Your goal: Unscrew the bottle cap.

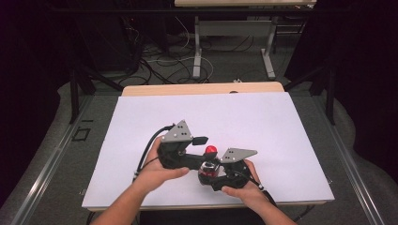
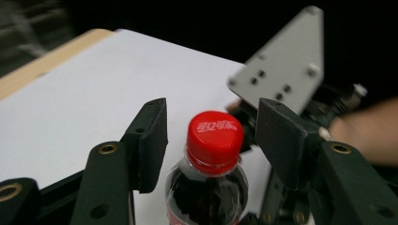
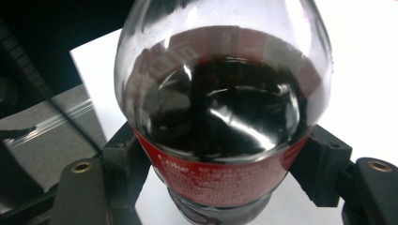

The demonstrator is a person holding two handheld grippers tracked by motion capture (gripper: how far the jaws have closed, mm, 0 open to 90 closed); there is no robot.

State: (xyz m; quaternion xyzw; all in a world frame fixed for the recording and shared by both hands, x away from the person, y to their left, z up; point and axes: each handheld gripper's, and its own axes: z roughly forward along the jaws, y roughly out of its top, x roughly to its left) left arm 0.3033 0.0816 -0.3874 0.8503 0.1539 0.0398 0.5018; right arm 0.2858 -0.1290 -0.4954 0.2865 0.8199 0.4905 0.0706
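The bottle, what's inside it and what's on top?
Dark cola fills the bottle up to its rounded shoulder, with clear space above. A red cap sits on top. The red label and the right gripper squeezing it hide the lower part.

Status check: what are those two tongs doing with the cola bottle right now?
Right tongs clamped on cola bottle at its label. Left tongs open, either side of the red cap, not touching. Nothing in the way.
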